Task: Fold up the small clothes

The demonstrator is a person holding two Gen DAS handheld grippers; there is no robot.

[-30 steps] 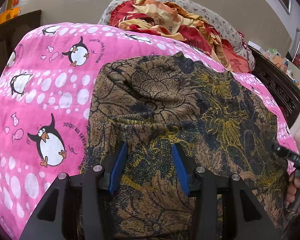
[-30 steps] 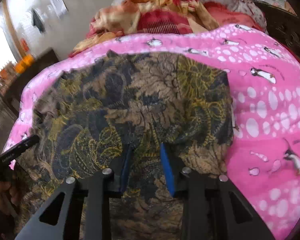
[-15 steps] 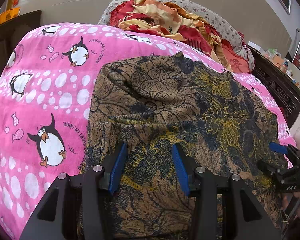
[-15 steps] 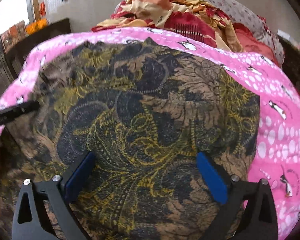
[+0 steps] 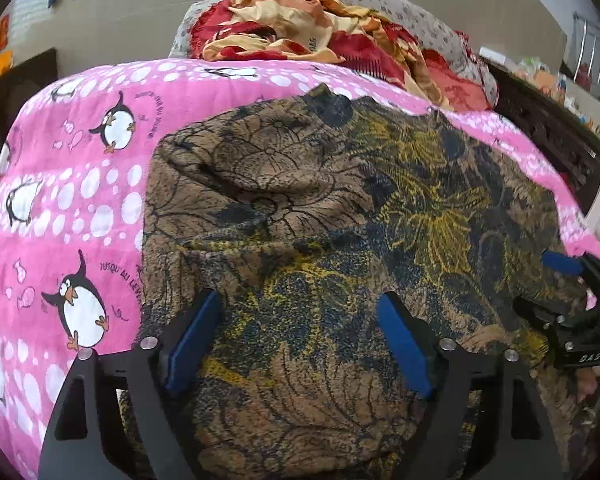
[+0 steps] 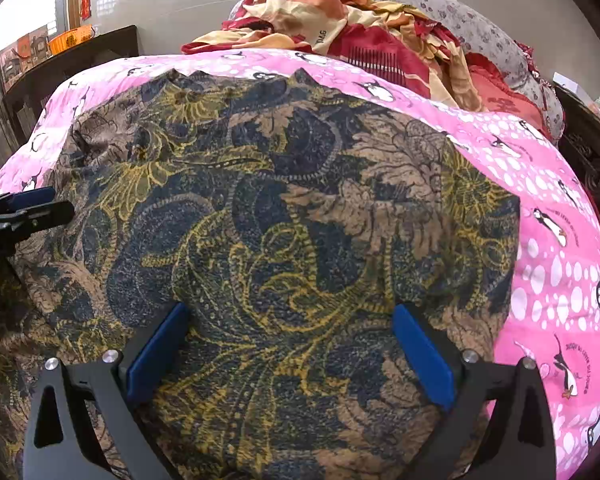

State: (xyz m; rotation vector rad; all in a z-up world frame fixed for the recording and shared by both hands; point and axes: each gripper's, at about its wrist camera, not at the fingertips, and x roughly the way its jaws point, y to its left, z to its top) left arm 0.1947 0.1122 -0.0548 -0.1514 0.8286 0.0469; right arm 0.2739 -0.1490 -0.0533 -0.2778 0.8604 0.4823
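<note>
From the left wrist, we see our left gripper with its jaws spread apart and nothing between them, hovering over the near part of the patterned brown garment. The garment lies spread on the pink penguin blanket covering the bed, with a heap of red and cream bedding beyond it. Our right gripper shows at the far right, at the garment's edge.

From the right wrist, our right gripper also has its jaws released wide over the garment, close to its near hem, and our left gripper pokes in from the left edge. The blanket shows bare to the right.

We judge that the step in hand is taking hold of the near hem for a fold. To do it well, we should lower both grippers evenly, pinch only the garment and not the blanket beneath, and grip matching points so the fold runs straight.
</note>
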